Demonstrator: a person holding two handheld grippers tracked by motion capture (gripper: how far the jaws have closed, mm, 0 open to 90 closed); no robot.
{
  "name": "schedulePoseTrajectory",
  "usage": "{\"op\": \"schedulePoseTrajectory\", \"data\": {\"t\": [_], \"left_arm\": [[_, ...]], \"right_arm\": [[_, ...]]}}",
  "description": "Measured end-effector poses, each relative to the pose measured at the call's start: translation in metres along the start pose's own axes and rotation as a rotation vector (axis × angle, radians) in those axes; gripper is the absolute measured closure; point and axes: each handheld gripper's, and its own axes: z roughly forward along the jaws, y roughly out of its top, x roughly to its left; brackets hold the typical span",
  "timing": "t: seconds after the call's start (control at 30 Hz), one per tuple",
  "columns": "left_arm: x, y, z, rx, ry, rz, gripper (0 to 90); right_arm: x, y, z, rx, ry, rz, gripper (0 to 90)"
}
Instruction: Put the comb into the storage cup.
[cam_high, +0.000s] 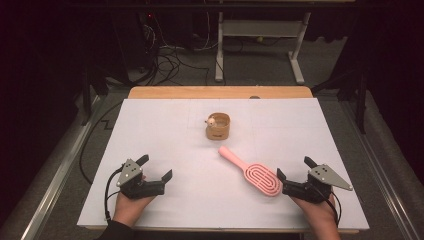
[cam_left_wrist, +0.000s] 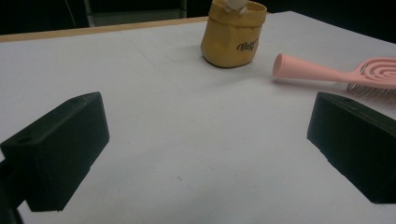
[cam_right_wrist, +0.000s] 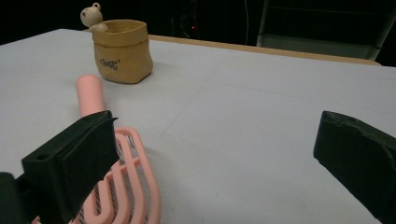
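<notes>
Both tools sit low on the white bench (cam_high: 165, 125), left tool (cam_high: 157, 169) and right tool (cam_high: 293, 168) each gaping wide and holding nothing, the pink hairbrush (cam_high: 252, 172) lying flat just beside the right one, tan pot (cam_high: 218, 126) standing beyond.

Pink vented plastic hairbrush (cam_high: 252, 173): smooth, semi-matt moulded surface, round solid handle. Tan sack-shaped pot (cam_high: 218, 126): looks like matt ceramic or resin w/ soft wrinkled finish; small pale glossy bear figure (cam_right_wrist: 92, 17) at rim. White tabletop sheet (cam_high: 165, 135): matt, smooth, paper- or board-like, faint seams. Light wooden table edge (cam_high: 220, 92) beyond: satin. Black gripper jaws: matt plastic, slightly grainy.
</notes>
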Motion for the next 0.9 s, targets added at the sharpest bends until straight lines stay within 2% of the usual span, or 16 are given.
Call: {"op": "schedulePoseTrajectory", "data": {"t": [0.13,0.33,0.43,0.8,0.9], "left_arm": [[0.002,-0.001,-0.002,0.003,-0.003,0.01,0.0],[0.004,-0.001,-0.005,-0.006,-0.002,0.0,0.0],[0.003,0.0,-0.005,-0.007,0.001,0.018,0.0],[-0.002,0.0,-0.004,-0.002,-0.009,0.041,0.0],[-0.002,0.0,-0.004,-0.005,-0.015,0.037,0.0]], "right_arm": [[0.002,0.004,0.0,-0.003,0.003,0.003,0.0],[0.007,0.007,0.005,0.038,0.024,-0.02,0.0],[0.011,0.004,0.006,0.068,0.043,-0.039,0.0],[0.017,0.004,0.007,0.12,0.09,-0.06,0.0],[0.019,0.003,0.008,0.137,0.107,-0.071,0.0]]}}
